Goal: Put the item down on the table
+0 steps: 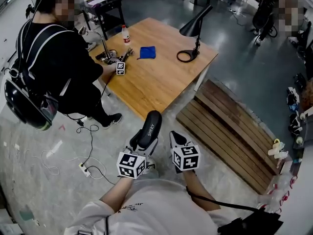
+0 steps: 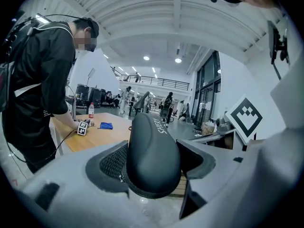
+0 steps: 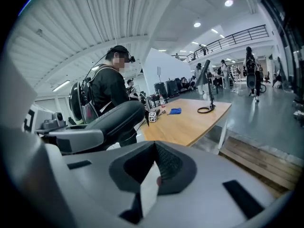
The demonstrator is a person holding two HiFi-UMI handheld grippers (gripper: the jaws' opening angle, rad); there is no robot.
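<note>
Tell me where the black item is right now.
Head view, bottom centre: the black item is gripped in the left tongs, just short of the near corner of the wooden table, with the right tongs beside it.

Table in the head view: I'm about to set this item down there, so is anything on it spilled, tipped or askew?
Nothing stands out. On the table the bottle and black lamp stand upright, the blue cloth lies on the wood, and no spill shows. The left gripper holds the black item.
</note>
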